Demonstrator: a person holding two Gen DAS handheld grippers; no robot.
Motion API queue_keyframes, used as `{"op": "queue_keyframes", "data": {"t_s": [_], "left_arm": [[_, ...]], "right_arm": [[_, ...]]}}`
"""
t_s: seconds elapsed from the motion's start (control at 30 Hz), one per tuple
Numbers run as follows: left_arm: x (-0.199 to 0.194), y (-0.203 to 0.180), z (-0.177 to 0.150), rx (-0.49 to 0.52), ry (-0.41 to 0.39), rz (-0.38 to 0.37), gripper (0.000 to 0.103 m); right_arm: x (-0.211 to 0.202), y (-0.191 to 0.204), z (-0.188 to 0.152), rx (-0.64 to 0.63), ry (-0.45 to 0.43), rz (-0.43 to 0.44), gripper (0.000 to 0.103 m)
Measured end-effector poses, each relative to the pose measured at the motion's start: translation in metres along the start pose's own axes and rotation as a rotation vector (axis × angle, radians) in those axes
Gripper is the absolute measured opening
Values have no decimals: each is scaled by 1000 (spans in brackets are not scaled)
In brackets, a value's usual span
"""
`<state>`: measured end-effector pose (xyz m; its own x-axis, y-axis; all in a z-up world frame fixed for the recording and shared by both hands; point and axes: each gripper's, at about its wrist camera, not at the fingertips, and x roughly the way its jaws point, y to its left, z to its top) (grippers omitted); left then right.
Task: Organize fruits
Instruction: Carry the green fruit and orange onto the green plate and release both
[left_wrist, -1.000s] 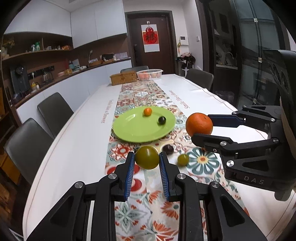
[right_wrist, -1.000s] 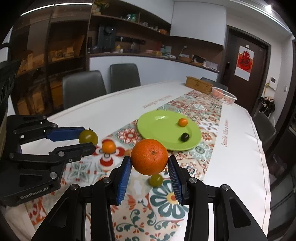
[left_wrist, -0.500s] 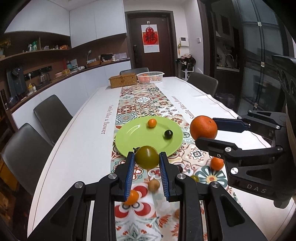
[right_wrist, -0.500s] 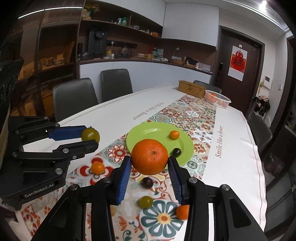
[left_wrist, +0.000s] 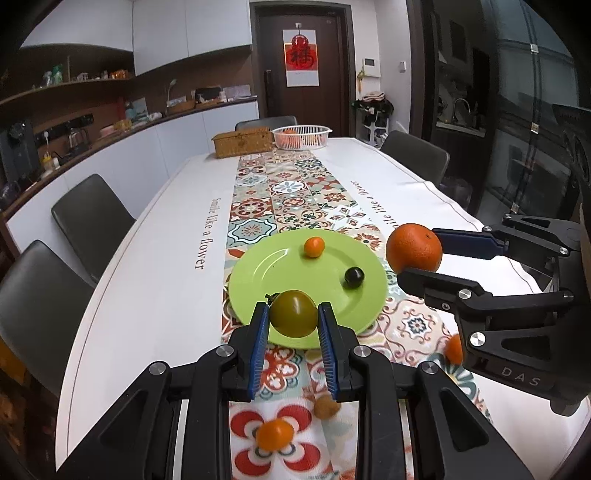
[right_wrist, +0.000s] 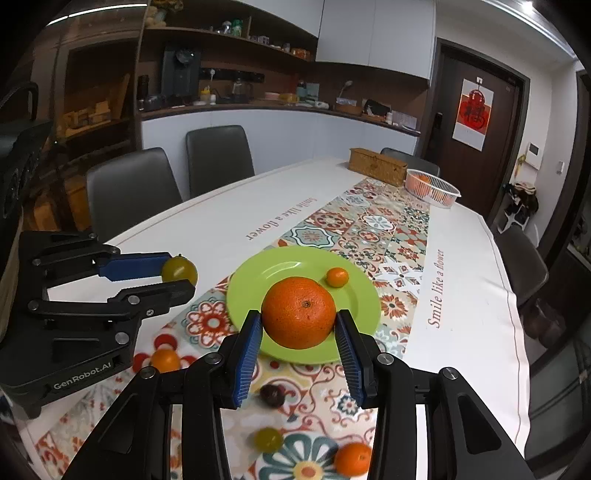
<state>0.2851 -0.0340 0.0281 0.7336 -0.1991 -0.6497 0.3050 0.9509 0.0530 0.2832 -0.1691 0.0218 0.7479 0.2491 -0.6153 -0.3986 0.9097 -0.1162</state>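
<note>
1. Above the near rim of the green plate (left_wrist: 258, 266), the left gripper (left_wrist: 292, 328) pinches an olive-green tomato (left_wrist: 293, 313) between its blue pads; a second ago it hung further back over the patterned runner (left_wrist: 291, 192), so it has advanced toward the plate.
2. Beside it, the right gripper (right_wrist: 300, 339) clamps a large orange (right_wrist: 298, 312), also now lined up over the plate's near edge instead of short of it.
3. Both fruits look ready to be set down; the plate already carries a small mandarin (left_wrist: 314, 246) and a dark round fruit (left_wrist: 354, 275).
4. Loose fruit left on the runner: a small orange one (left_wrist: 274, 435), a brownish one (left_wrist: 326, 407), a dark plum-like one (right_wrist: 272, 395), a green one (right_wrist: 268, 439) and another orange one (right_wrist: 352, 459).
5. Several of these are blurred, so their kinds are uncertain; in the right wrist view the orange hides the dark fruit on the plate, and the far white basket's (left_wrist: 302, 137) contents are hard to make out.
</note>
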Motion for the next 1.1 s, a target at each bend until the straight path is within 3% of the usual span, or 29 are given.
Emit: {"op": "queue_keyframes", "data": {"t_s": [0.37, 0.7, 1.1], "left_arm": [[56, 19, 27, -38, 71, -40, 27], [114, 22, 37, -33, 208, -53, 27], [143, 32, 38, -83, 287, -64, 27]], "right_arm": [[57, -26, 19, 31, 103, 9, 42], [111, -36, 22, 23, 217, -14, 42], [148, -48, 20, 115, 301, 35, 42]]}}
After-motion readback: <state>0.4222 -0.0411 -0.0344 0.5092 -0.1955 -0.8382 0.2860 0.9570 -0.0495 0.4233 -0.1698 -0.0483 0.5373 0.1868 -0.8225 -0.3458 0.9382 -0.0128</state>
